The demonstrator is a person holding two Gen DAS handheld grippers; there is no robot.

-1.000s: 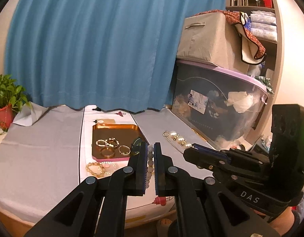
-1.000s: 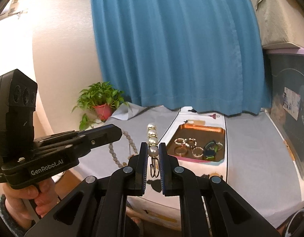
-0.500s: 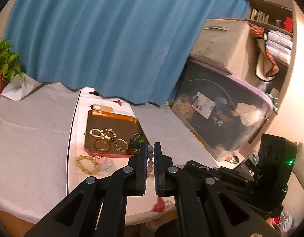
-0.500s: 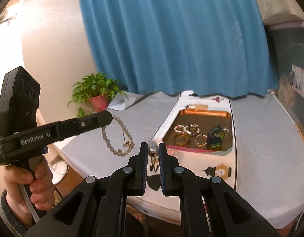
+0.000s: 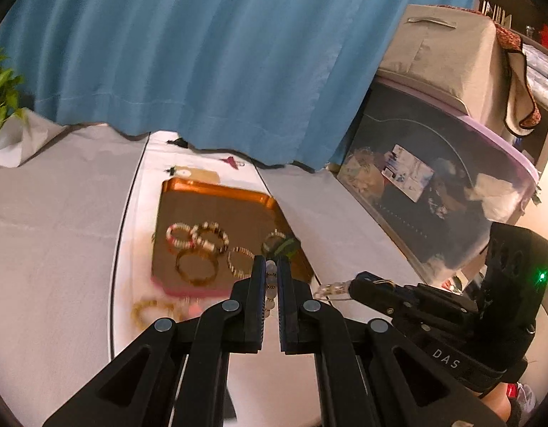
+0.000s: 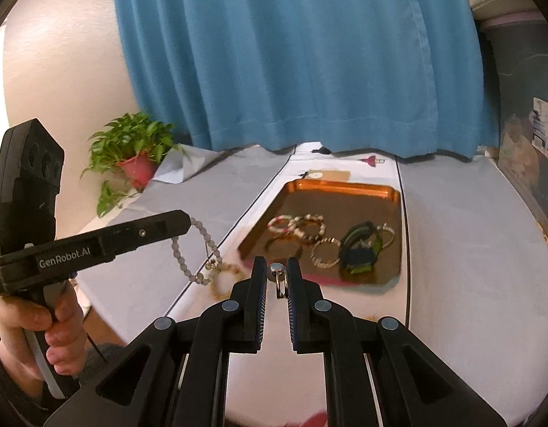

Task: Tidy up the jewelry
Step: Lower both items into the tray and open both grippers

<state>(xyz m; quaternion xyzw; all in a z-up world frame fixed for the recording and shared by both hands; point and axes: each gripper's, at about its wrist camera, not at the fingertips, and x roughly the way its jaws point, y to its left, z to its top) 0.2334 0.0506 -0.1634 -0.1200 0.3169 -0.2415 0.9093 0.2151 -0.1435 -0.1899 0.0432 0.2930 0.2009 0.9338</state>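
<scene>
worktop (image 6: pixel 469 249): grey cloth w/ white strip down the middle; copper tray sits on the strip, both grippers held above the near edge.
tray (image 6: pixel 345 189): copper, holds several bangles + bead bracelets and a dark green/blue piece; more loose bracelets on the strip just beside its near edge, blurred.
left gripper (image 5: pixel 270 277): jaws closed on a grey bead bracelet (image 6: pixel 197 249); in right wrist view the loop hangs free below the tips, over the worktop left of the tray.
right gripper (image 6: pixel 276 277): jaws pinching a pearl pin (image 6: pixel 278 275) by its metal clasp end; gap btwn jaws looks wider than the clasp, so grip prob. light. Left wrist view shows the pearl end sticking out past the tips.
position vs jaws: bracelet beads run straight up btwn left jaws, top bead at tip level; pin sits at very tip of right jaws, ring dangling below. Both items off the tray, near its front edge.
risk 1: pin slips or twists out, since held only at tip on thin smooth metal; would drop on the cloth short of the tray.
risk 2: hanging bracelet loop swings and snags the tray rim or pieces in it when lowered, dragging them out of place.
risk 3: the two grippers are close, so the loop could catch on the pin.
risk 4: both views motion-blurred, so fast release may miss the tray.
</scene>
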